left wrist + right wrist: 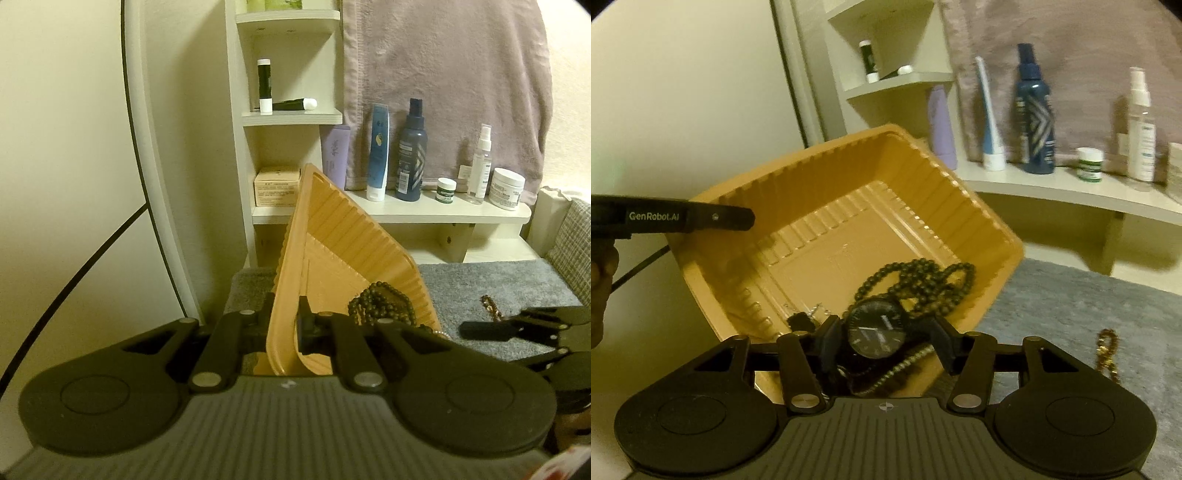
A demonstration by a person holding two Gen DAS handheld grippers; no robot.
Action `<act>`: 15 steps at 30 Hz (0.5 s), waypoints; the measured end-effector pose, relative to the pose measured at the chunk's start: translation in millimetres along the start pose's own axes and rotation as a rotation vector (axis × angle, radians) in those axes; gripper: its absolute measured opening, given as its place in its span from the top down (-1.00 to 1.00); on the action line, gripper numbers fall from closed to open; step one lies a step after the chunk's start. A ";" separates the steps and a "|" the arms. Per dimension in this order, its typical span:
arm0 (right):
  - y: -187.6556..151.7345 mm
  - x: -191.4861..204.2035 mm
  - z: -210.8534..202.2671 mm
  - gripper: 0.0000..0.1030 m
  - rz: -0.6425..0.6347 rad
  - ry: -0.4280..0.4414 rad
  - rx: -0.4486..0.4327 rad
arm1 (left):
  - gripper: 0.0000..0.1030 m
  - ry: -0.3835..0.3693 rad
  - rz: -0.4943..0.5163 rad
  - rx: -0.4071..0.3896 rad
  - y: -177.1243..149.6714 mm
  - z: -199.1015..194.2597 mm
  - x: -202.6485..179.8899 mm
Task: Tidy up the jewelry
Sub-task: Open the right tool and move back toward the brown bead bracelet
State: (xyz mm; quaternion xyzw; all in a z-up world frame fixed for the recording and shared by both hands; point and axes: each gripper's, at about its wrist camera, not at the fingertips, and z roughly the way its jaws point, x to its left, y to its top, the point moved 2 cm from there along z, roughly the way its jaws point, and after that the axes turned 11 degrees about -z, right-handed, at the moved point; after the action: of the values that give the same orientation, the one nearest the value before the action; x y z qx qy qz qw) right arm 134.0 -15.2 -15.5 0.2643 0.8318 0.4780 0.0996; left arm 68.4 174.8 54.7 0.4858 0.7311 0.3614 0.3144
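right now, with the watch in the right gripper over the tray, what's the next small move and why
Probably open the right gripper to drop the watch into the orange tray: the left gripper holds its wall tilted, beads already inside.

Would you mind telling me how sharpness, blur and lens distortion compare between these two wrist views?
Left wrist view: fairly sharp, warm yellowish light; fisheye bends the wall edge, and the orange tray is clear. Right wrist view: softer, with motion blur smearing the shelf bottles, though the watch stays readable.
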 end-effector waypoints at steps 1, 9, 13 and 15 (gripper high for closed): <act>-0.8 -0.9 -4.5 -0.05 -0.002 -0.013 -0.006 | 0.83 0.000 0.000 0.000 0.0 0.0 -0.1; -22.9 -36.3 -34.4 -0.06 0.029 -0.247 0.010 | 0.83 0.000 -0.001 -0.002 0.3 0.6 -0.3; -36.8 -61.4 -39.2 -0.06 0.092 -0.329 0.040 | 0.83 0.001 0.000 -0.002 -0.5 0.2 0.2; -40.4 -70.4 -40.1 -0.06 0.104 -0.366 0.052 | 0.83 0.001 -0.001 -0.002 -0.2 0.5 -0.2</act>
State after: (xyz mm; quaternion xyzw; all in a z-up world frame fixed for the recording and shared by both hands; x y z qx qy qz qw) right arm 162.5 -98.9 -34.9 0.3919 0.7970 0.4048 0.2176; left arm 68.8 174.6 54.3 0.4848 0.7313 0.3620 0.3148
